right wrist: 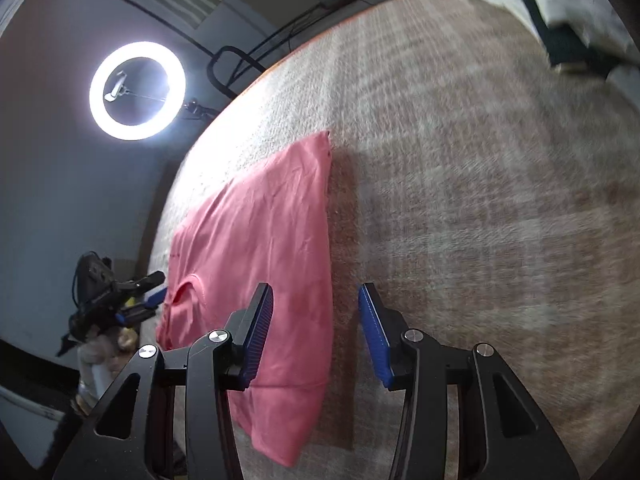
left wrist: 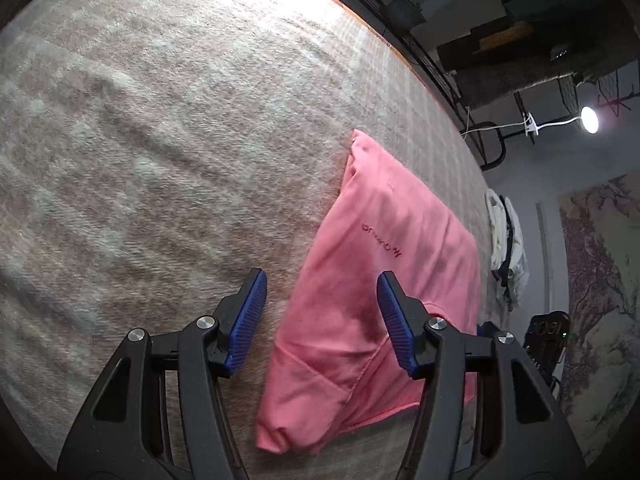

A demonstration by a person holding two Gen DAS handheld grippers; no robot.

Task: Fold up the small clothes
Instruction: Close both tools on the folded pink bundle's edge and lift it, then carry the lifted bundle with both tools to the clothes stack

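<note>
A pink T-shirt [left wrist: 380,264] lies partly folded on a beige woven cloth surface [left wrist: 160,140], with small dark red lettering on it. My left gripper [left wrist: 322,284] is open and empty, just above the shirt's near edge, its right finger over the fabric. In the right wrist view the same pink shirt [right wrist: 264,240] lies flat, neckline at the left. My right gripper [right wrist: 316,300] is open and empty over the shirt's right edge. The left gripper [right wrist: 140,304] shows at the shirt's far left side.
A pile of white and dark clothes [right wrist: 560,8] lies at the surface's far corner; it also shows in the left wrist view [left wrist: 506,248]. A ring light [right wrist: 138,90] stands beyond the table edge [right wrist: 280,64]. Dark shelving and cables are behind.
</note>
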